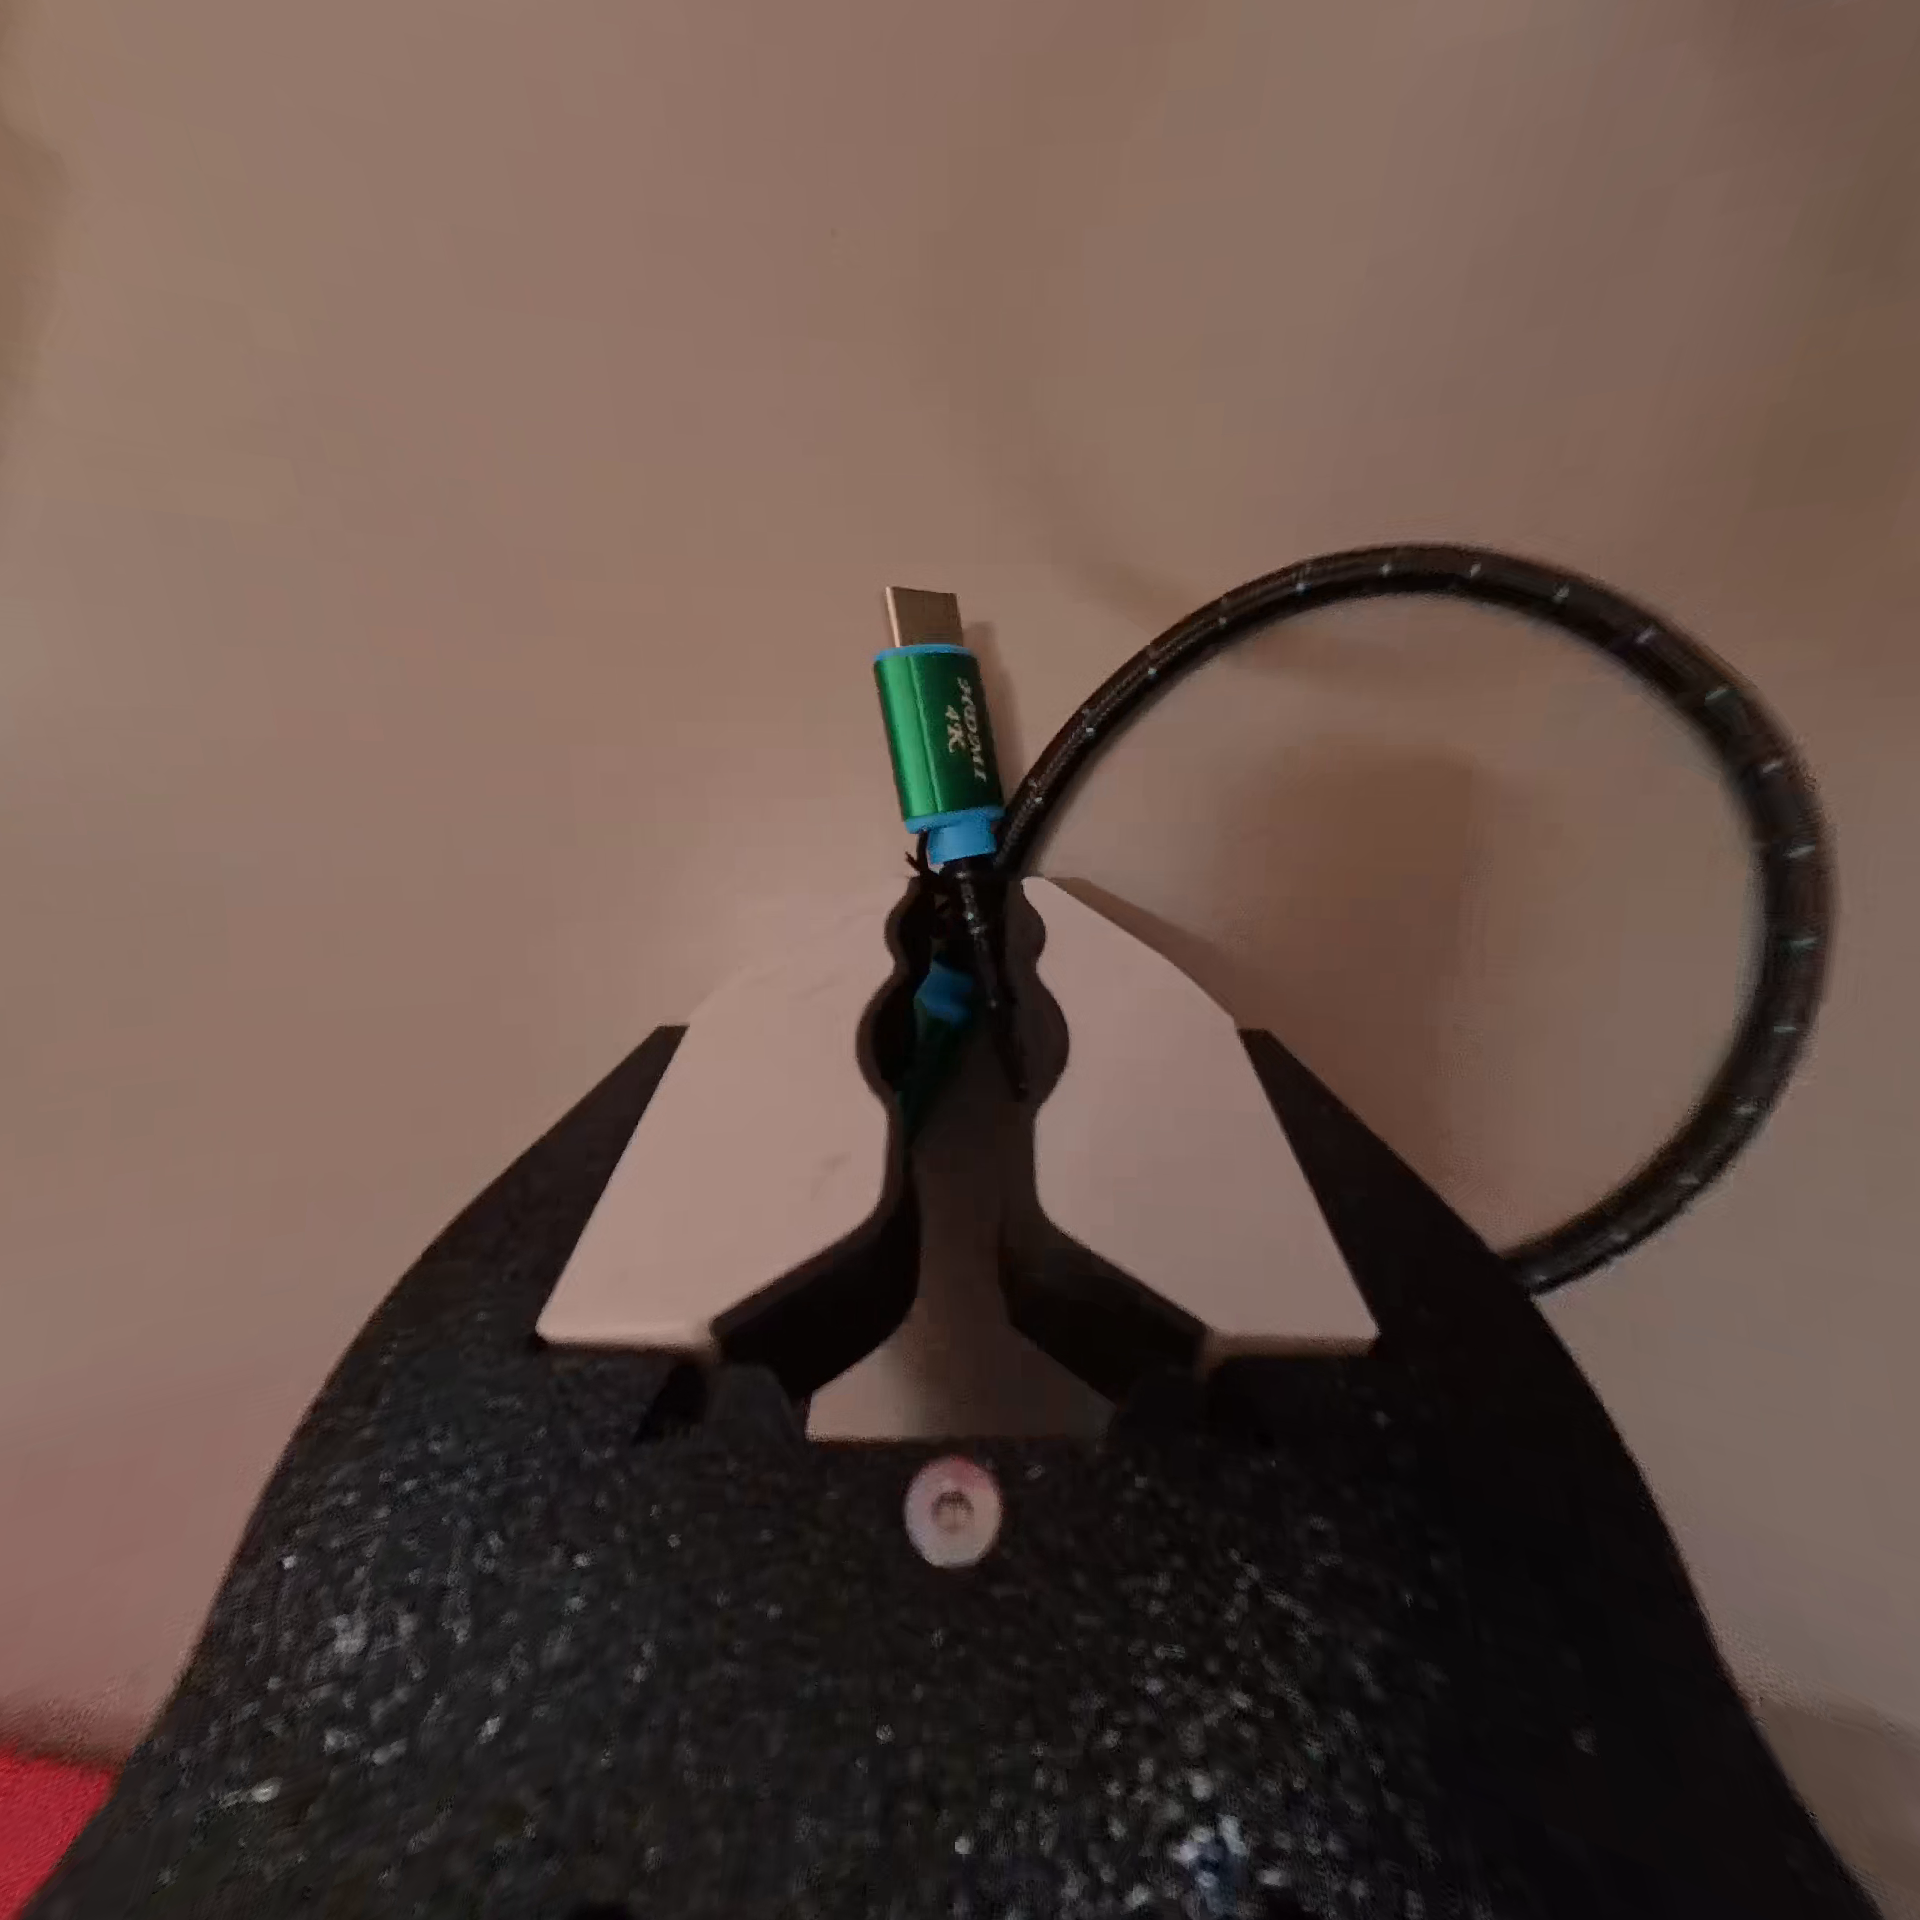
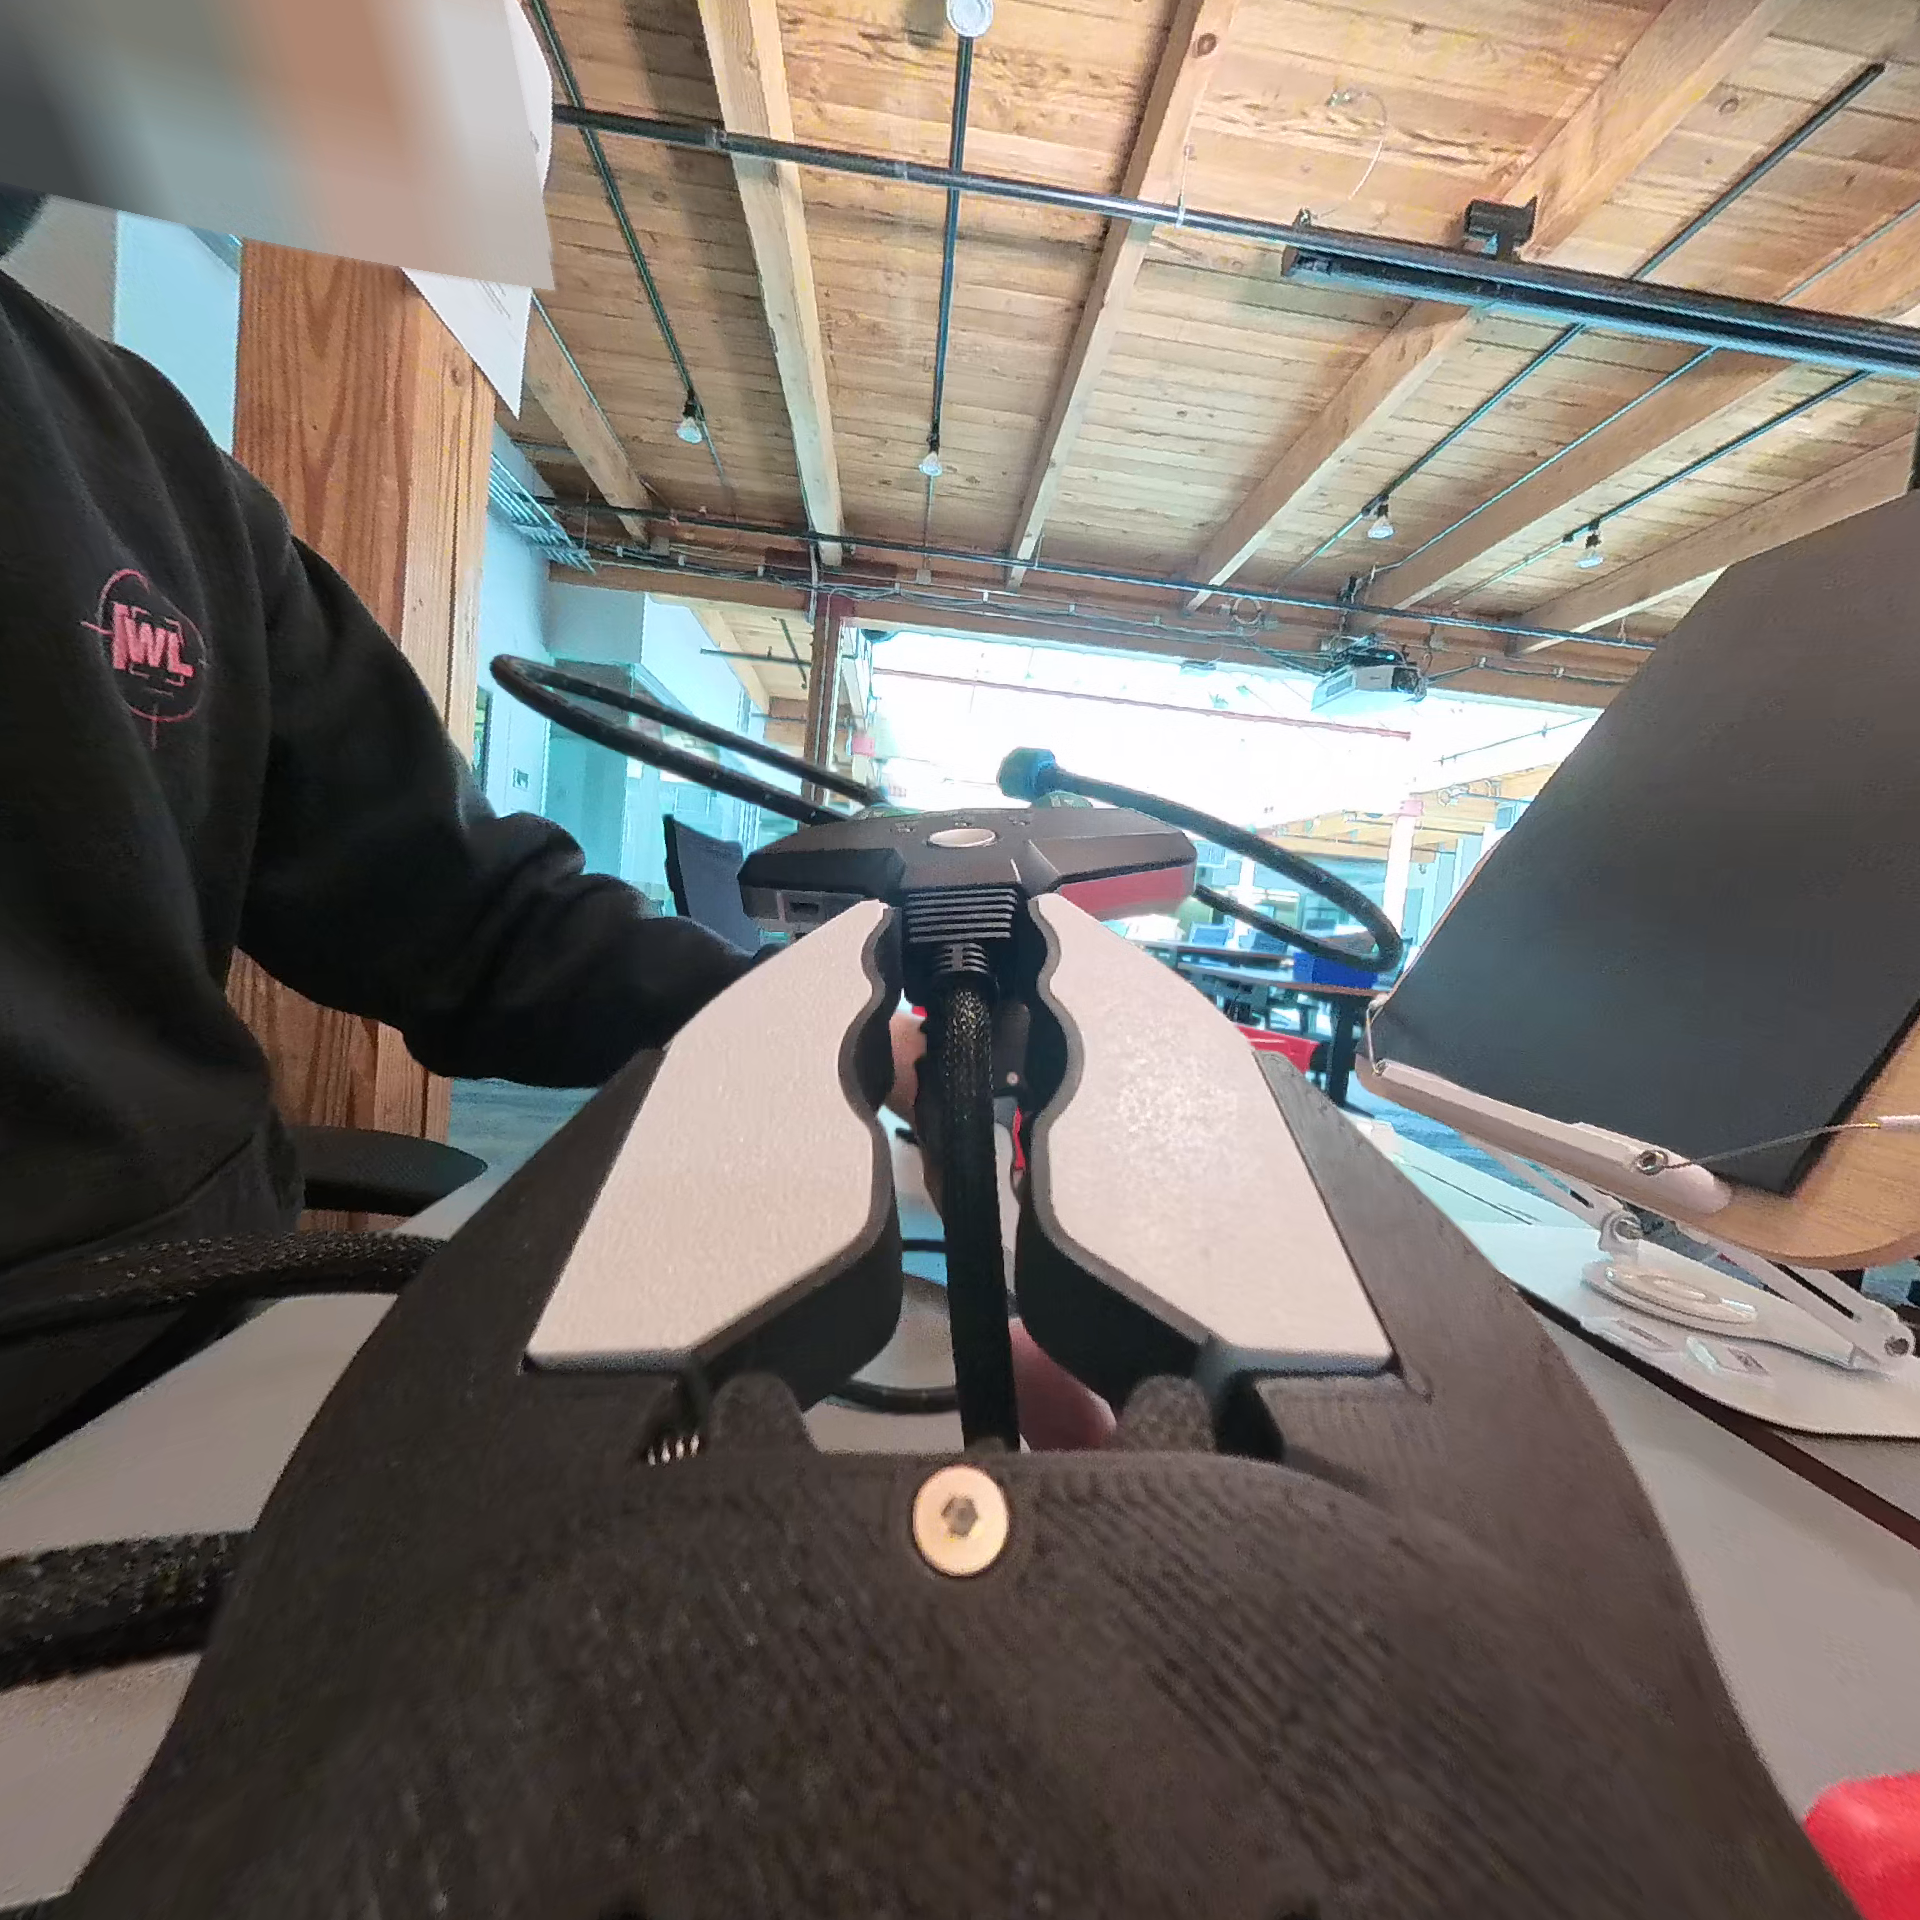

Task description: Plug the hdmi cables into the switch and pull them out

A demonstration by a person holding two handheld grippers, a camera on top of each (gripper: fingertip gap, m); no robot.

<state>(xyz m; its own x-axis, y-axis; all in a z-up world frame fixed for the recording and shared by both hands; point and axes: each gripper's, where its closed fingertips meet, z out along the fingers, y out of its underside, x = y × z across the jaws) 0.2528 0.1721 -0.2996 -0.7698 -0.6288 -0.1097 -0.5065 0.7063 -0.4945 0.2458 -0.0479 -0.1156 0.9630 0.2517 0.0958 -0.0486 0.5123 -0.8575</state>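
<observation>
We hold a green HDMI plug (image 1: pixel 935 748) aloft, our left tool (image 1: pixel 961 883) pinching its braided cable (image 1: pixel 1538 790) just behind it; our right tool (image 2: pixel 961 925) clamps the black switch (image 2: pixel 966 847) by its ribbed collar. Next, square the plug to a free port.

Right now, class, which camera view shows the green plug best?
The left wrist view: the green plug stands clear beyond the hand-held gripper, metal tip up. The right wrist view shows the switch and cables, but no such plug clearly.
</observation>
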